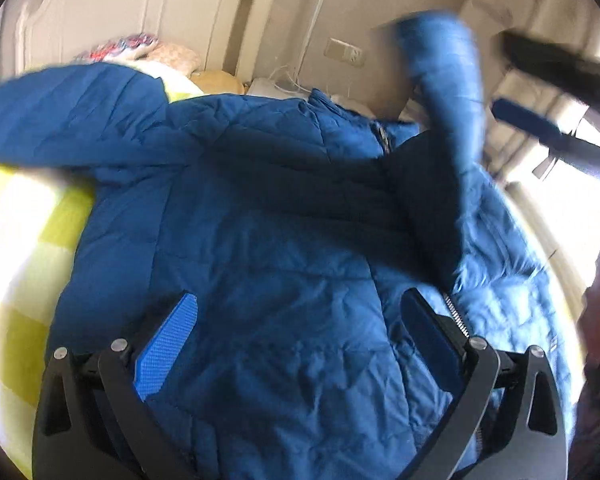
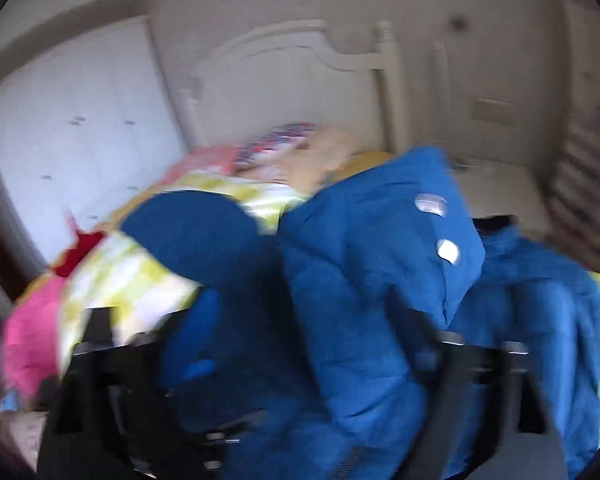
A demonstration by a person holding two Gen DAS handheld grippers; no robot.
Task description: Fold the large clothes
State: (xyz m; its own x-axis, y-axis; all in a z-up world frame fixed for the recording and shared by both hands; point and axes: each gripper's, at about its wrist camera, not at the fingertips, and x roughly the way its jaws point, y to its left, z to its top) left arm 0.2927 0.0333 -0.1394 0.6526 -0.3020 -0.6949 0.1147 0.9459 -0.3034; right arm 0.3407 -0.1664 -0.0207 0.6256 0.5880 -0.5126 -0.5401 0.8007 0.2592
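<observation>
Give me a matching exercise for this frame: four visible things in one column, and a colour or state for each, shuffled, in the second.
Things:
1. puffer jacket
2. bedsheet
3. headboard
4. left tool

Colours or states:
A. cream white, standing upright behind the bed
B. yellow-green and white checks
C. open, above the quilted fabric
D. blue, spread across the bed

Pairs: 1-D, 2-B, 3-A, 4-C
</observation>
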